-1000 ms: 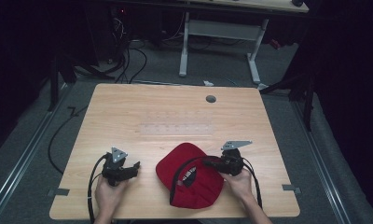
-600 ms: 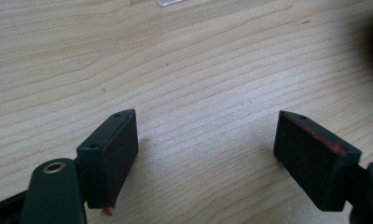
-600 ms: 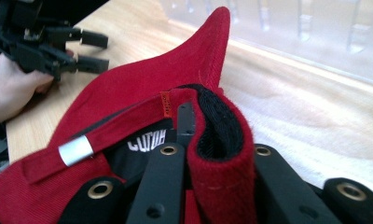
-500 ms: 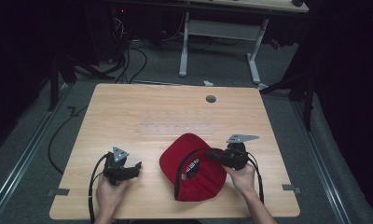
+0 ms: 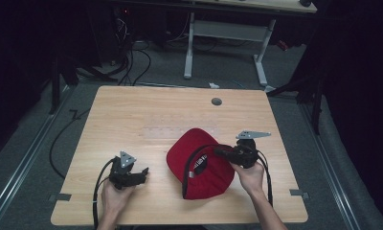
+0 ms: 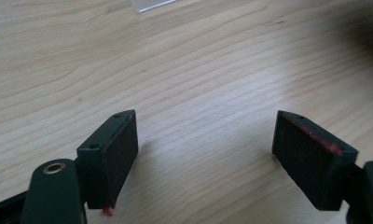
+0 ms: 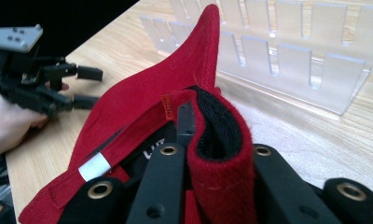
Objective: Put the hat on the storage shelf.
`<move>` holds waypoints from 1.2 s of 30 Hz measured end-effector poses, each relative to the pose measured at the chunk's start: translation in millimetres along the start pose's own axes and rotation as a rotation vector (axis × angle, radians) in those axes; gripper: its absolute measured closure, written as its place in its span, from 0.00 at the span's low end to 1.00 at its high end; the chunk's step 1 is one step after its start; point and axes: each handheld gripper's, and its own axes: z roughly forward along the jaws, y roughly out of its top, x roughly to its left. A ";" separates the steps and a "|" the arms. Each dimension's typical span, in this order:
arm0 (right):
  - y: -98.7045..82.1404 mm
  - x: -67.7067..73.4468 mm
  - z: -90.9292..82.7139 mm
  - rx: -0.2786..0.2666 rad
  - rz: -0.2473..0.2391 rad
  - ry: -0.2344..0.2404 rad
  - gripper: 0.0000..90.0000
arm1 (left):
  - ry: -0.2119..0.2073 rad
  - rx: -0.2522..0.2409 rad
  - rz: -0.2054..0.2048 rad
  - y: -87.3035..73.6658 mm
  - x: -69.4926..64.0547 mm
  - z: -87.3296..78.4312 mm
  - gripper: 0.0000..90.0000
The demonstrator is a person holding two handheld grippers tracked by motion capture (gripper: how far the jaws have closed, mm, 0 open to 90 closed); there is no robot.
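Observation:
A red cap [image 5: 195,152] with a black inner band lies upside down on the near right of the wooden table [image 5: 132,115]. My right gripper [image 5: 219,152] is shut on the cap's rim at its right side. In the right gripper view the jaws [image 7: 212,140] pinch a fold of red cloth and black band, and the cap's brim [image 7: 194,60] rises ahead. My left gripper [image 5: 142,173] rests low on the table to the left of the cap, open and apart from it. Its jaws [image 6: 205,121] stand wide over bare wood with nothing between them.
A clear slotted acrylic rack [image 7: 287,56] stands on the table just beyond the cap, faint in the high view [image 5: 175,130]. A round cable hole [image 5: 216,101] sits near the far edge. Cables and a desk frame [image 5: 228,33] lie on the floor beyond.
My right gripper has drawn the cap's rim a little away from the person and to the right, and the cap has shifted with it. The left gripper has barely moved.

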 end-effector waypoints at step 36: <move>16.9 -0.9 5.7 -0.038 0.087 -0.013 0.92 | -0.261 0.031 0.105 1.7 -96.3 5.7 0.21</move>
